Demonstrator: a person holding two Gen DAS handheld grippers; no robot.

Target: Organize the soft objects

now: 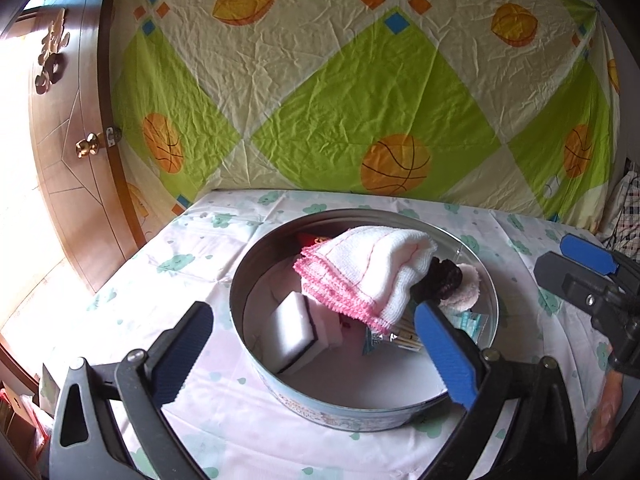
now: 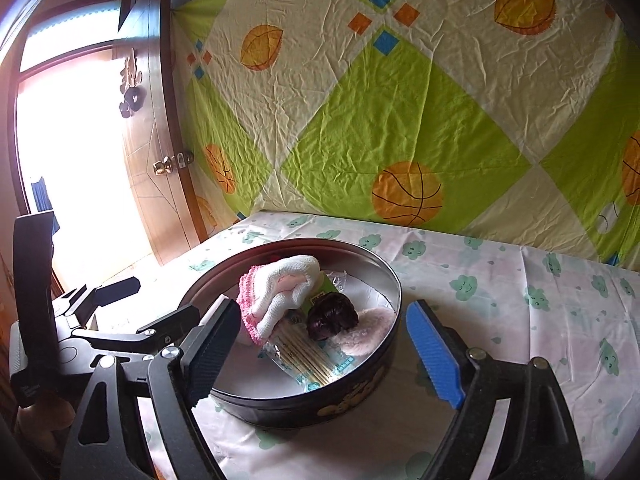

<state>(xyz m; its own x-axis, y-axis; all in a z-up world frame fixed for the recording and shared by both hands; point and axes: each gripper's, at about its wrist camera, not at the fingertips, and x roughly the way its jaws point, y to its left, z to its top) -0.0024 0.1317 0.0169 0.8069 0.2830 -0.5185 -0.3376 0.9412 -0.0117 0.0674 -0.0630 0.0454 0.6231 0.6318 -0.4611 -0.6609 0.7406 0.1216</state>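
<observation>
The round tin (image 1: 256,280) sits on the cloud-print cloth (image 1: 192,248) of the table, near its left edge. Inside, a folded white towel (image 1: 372,272) with pink edging lies across the far half, overlapping a dark scrunchie (image 1: 440,280) and a pale pink puff (image 1: 468,288) at the right wall. A white sponge (image 1: 300,332) with a dark layer leans at the left. A packet of sticks (image 2: 308,356) lies on the tin floor.

The left gripper (image 1: 320,356) hovers over the tin's near rim, jaws wide apart, nothing between them. The right gripper (image 2: 324,348) straddles the near right rim, jaws likewise apart and empty.

The sponge shows only in the left view; the packet shows plainly only in the right. A patterned sheet (image 1: 360,100) hangs behind; a wooden door (image 1: 76,160) stands at left.
</observation>
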